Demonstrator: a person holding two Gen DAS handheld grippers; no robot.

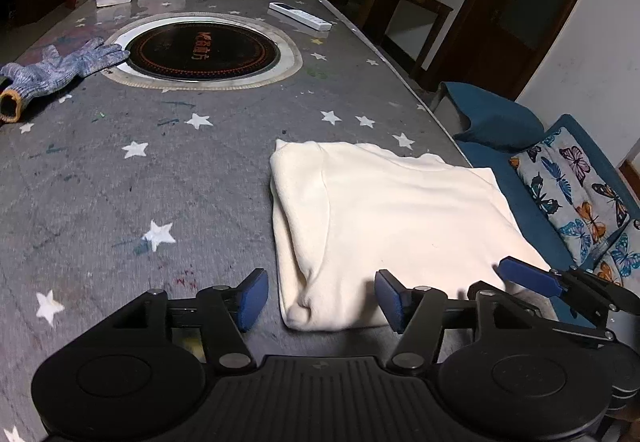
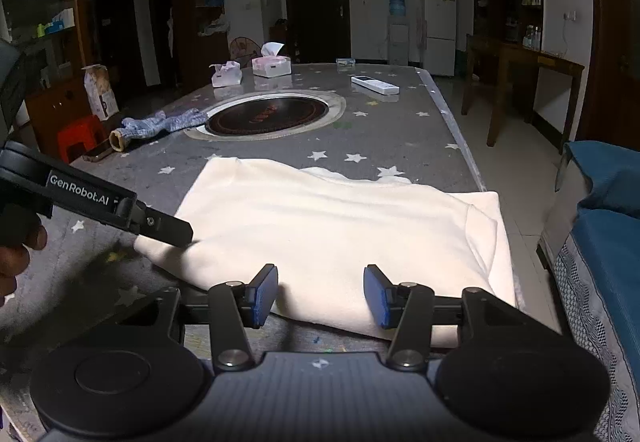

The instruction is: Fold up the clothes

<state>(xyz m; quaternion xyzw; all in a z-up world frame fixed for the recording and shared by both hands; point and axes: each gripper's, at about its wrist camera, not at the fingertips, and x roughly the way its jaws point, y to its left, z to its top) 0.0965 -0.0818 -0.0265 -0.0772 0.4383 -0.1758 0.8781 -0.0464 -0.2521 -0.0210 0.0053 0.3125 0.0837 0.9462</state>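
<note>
Lying flat, cream garment (image 2: 328,226) crosswise.

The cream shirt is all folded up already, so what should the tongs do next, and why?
Probably close both tongs on the near edge and fold it away once more. The cream shirt lies flat in a neat rectangle on the starry table, and both the left tongs and right tongs are open and empty right at that near edge. Or it may be finished; I can't tell.

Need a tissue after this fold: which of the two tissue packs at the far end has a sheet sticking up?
The wider pink pack, the right-hand one: a white tissue stands up from its top. The smaller pack beside it looks crumpled, with no sheet raised.
</note>
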